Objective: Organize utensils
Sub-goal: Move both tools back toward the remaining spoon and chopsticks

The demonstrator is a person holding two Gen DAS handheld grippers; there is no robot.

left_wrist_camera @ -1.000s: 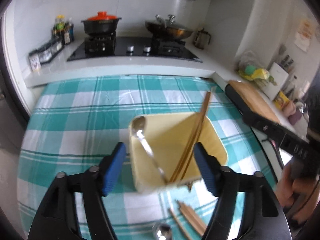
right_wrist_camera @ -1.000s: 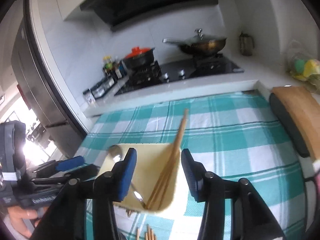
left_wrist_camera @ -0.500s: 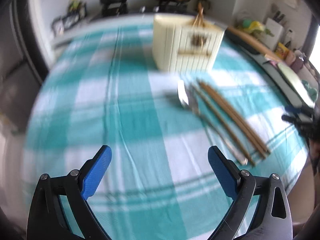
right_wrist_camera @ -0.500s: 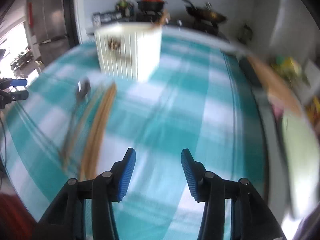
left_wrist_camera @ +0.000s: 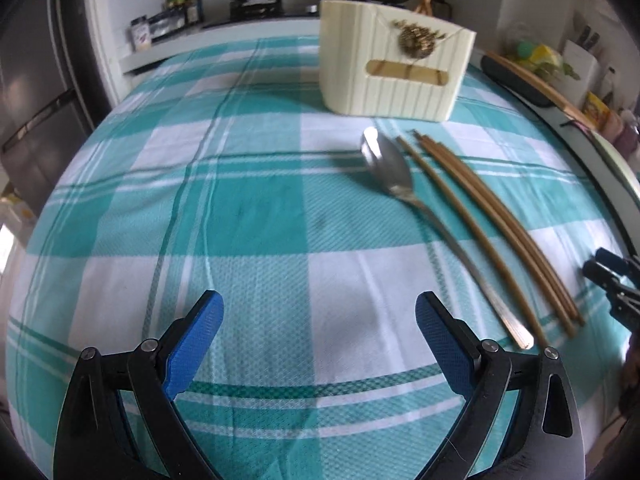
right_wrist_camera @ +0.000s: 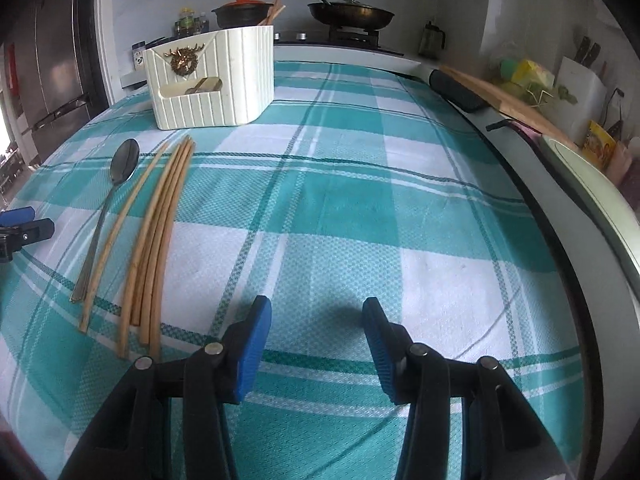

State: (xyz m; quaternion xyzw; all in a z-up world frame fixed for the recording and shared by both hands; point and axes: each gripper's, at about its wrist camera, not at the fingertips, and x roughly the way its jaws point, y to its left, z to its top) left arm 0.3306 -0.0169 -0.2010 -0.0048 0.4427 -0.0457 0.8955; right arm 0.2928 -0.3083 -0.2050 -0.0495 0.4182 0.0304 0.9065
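**Hovering over the cloth, both grippers empty**

Left gripper [left_wrist_camera: 319, 312]: low centre of the left wrist view, blue fingers [left_wrist_camera: 192, 344] spread wide, nothing between them, only checked teal tablecloth [left_wrist_camera: 248, 208] under the gap. Not touching any utensil.

Right gripper [right_wrist_camera: 317, 322]: low centre of the right wrist view, fingers [right_wrist_camera: 252, 344] partly apart, nothing between them, bare cloth and its own shadow below.

Spoon [left_wrist_camera: 404, 200]: flat on the cloth, right of centre in the left wrist view, bowl toward the cream holder, handle running to the lower right. Left of frame in the right wrist view.

Chopsticks [left_wrist_camera: 492, 224]: brown sticks lying loose just beside the spoon, roughly parallel to it, on the side away from the left gripper. Three lie bunched, one slightly apart next to the spoon handle.

Utensil holder [left_wrist_camera: 392, 68]: cream ribbed box, upright, upper centre of the left wrist view, just beyond the spoon bowl. More chopstick tips poke out of its top at the back.

Stove with black pot and pan [right_wrist_camera: 352, 10] along the top edge.
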